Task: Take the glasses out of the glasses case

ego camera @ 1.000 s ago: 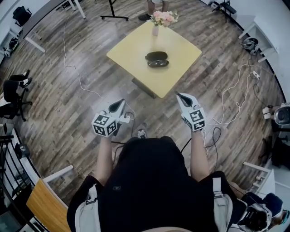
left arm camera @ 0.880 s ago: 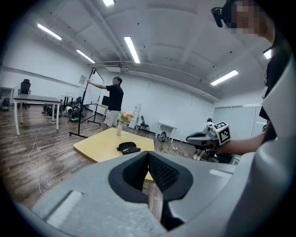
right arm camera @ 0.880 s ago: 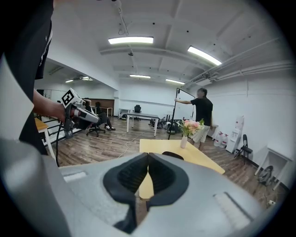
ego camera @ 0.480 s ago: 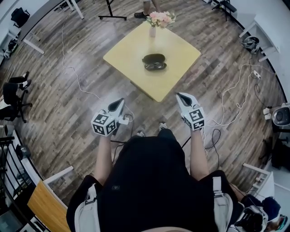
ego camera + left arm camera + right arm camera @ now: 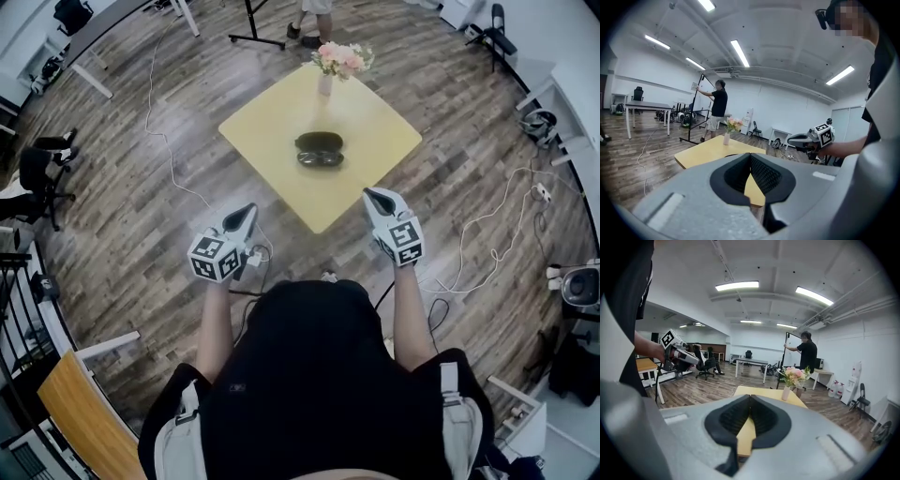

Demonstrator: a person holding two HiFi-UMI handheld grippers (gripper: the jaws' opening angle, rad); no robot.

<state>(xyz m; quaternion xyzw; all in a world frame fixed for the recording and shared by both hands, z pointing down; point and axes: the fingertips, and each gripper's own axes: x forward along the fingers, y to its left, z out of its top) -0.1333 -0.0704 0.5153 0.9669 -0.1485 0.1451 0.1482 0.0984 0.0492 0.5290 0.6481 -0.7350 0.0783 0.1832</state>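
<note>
A dark glasses case (image 5: 319,142) lies near the middle of the yellow table (image 5: 272,117), with a second dark shape (image 5: 320,158) against its near side; it is too small to tell apart. Both grippers hang over the floor, short of the table's near edge. My left gripper (image 5: 247,214) (image 5: 750,157) is shut and holds nothing. My right gripper (image 5: 371,195) (image 5: 750,398) is also shut and holds nothing. The case does not show in either gripper view.
A vase of pink flowers (image 5: 327,80) (image 5: 726,136) (image 5: 787,391) stands at the table's far corner. A person (image 5: 717,110) (image 5: 806,355) stands by a black stand (image 5: 253,28) beyond it. Cables (image 5: 173,169) trail over the wooden floor. Office chairs (image 5: 42,173) and desks line the room's edges.
The table has drifted slightly toward me and to the right in the head view as I step closer. Both grippers keep the same pose, still shut.
</note>
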